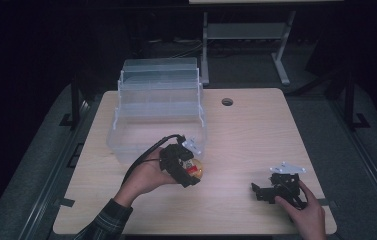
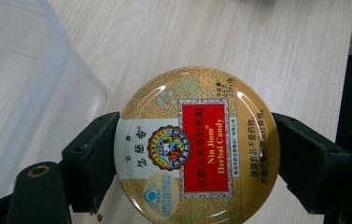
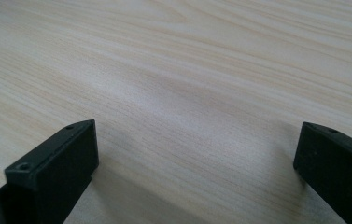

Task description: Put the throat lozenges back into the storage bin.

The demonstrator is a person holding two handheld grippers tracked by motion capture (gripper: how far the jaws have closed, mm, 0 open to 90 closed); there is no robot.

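- The left gripper (image 1: 192, 169) is clenched on a round candy tin (image 2: 199, 145), one jaw on each side of its rim; the tin sits between the jaws with its printed lid facing the left gripper view's camera.
- In the high view the tin (image 1: 196, 169) is at the front right corner of the clear bin (image 1: 126, 135), just beside its wall. I cannot tell whether it is lifted off the table (image 1: 256, 130) or resting on it.
- The right gripper (image 1: 262, 192) rests on the table well apart from the tin, its jaws spread wide with only bare wood (image 3: 187, 70) between them.
- Likely step: carrying the tin over the wall and into the bin.
- Risk: the jaws meet a smooth, curved metal edge, so the contact is narrow. A tilt of the hand or a quick swing could let the tin pivot or slide out.
- Risk: the bin's wall is close. If the tin or the gripper stays low, it could catch the rim and either knock the tin loose or push the light bin back.
- Risk: squeezing harder to be safe could dent the thin lid.
- Risk: letting go too high above the bin floor could make the tin land on edge, roll or bounce.
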